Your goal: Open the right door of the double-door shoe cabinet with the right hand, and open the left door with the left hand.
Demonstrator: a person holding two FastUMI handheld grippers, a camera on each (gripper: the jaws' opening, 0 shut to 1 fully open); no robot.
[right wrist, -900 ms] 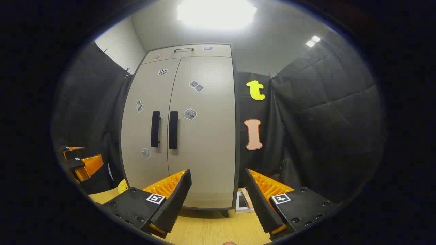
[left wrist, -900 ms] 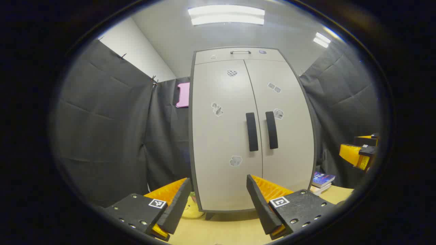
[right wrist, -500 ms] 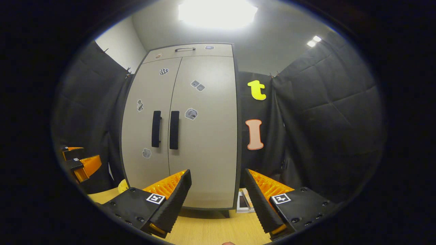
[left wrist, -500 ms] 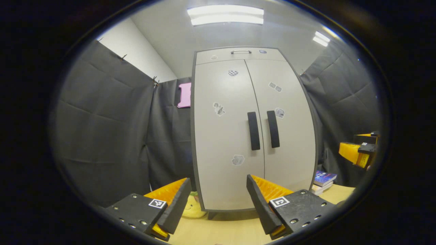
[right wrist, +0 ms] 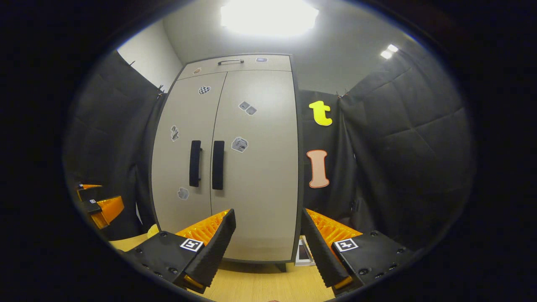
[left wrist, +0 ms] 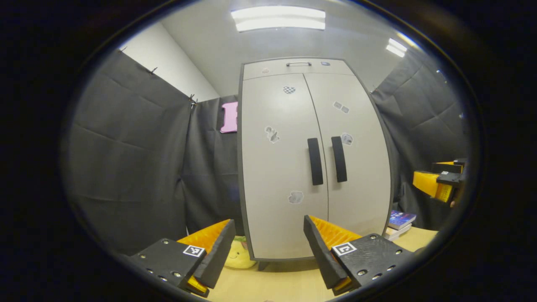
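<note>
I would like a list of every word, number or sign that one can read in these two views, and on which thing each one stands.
No text here can be read.
Small stickers on the grey double-door shoe cabinet: pictures, too small to read.
Square black-and-white markers on the black and orange tongs: patterns, not words.
Blue-covered book beside the cabinet: cover print too blurred.

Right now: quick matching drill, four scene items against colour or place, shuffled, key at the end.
Items:
1. right door handle
2. yellow plush toy
3. books
4. left tool

Matches:
A. on the table, right of the cabinet
B. black vertical bar
C. open, holding nothing
D. by the cabinet's lower left corner

Pairs: 1-B, 2-D, 3-A, 4-C
</note>
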